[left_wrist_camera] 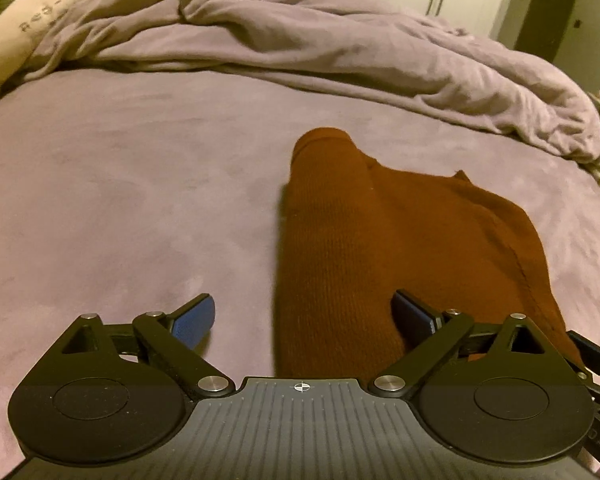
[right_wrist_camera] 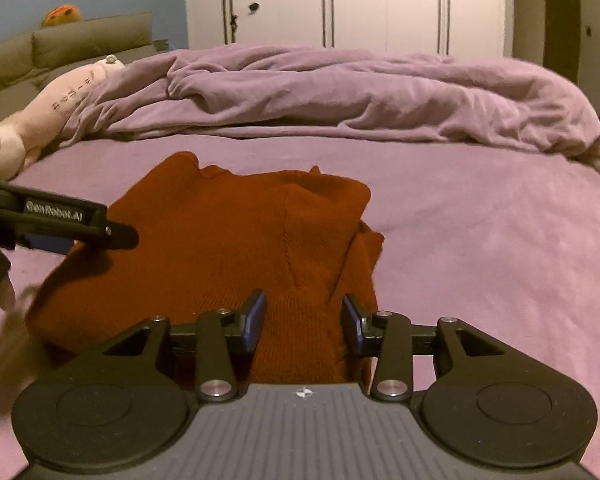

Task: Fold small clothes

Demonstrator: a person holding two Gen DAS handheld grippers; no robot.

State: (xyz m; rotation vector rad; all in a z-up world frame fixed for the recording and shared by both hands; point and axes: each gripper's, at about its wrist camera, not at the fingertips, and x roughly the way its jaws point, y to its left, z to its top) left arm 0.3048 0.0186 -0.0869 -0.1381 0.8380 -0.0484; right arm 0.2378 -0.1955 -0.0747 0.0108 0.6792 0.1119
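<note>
a rust sweater (right_wrist_camera: 228, 248) is seen partly folded mid-bed (left_wrist_camera: 100, 168), one side turned in; left gripper (left_wrist_camera: 304, 316) spread wide, right gripper (right_wrist_camera: 304, 320) half-parted, neither grasping; folding is judged unfinished.

Rumpled lilac duvet (right_wrist_camera: 340, 96), pale plush toy (right_wrist_camera: 56, 108), white wardrobe (right_wrist_camera: 340, 0)

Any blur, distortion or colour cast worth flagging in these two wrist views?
Left wrist: dim warm light, fisheye bowing of the bed, soft focus on the rust knit garment. Right wrist: pinker cast, motion smear at the lower left edge beside the left gripper.
</note>
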